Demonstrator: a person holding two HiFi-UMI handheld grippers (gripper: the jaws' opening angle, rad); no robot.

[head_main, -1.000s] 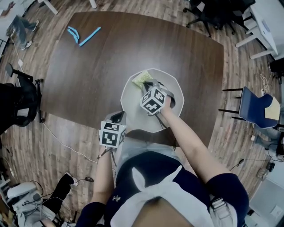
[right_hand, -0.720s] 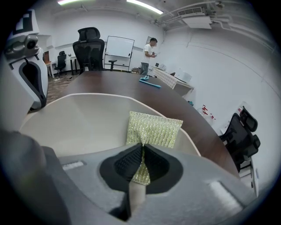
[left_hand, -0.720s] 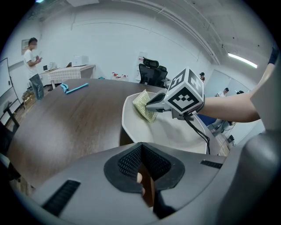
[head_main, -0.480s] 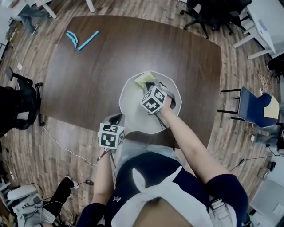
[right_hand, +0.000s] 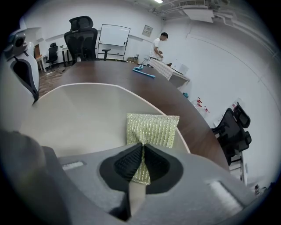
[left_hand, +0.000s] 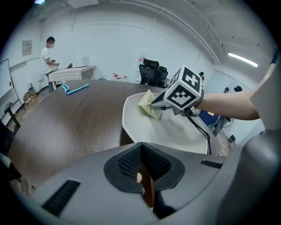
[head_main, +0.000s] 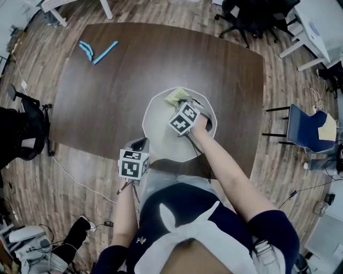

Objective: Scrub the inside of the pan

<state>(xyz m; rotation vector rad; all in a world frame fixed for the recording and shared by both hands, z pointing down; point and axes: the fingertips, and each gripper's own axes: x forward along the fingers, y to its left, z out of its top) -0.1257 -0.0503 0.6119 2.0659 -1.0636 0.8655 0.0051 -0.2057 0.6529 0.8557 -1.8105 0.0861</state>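
Left gripper: the left gripper (left_hand: 141, 170) is held at the near-left rim of the pan. Its pads are drawn narrow on a thin brown piece (left_hand: 147, 190), which cannot be identified.
Pan: a pale cream, many-sided shallow pan (head_main: 161, 136) is set on the table close to the near edge. Only a narrow strip of tabletop is seen in front of it.
Right gripper: the right gripper (right_hand: 141, 151) is reached across to the pan's far side. Its pads are pinched on a yellow-green glittery scrub pad (right_hand: 152, 129).
Scrub pad: it is pressed against the inner wall at the far rim. The cream floor of the pan is exposed to its left.
Table: a dark brown wooden table (head_main: 107, 96) with rounded corners is seen. Wide open surface is found left, right and beyond the pan.
Far-left corner: light blue sticks (head_main: 99, 47) are laid there, well apart from the pan.
Surroundings: black office chairs (head_main: 249, 16) are placed past the far edge. A blue chair (head_main: 305, 128) is stood to the right, clear of the table edge.
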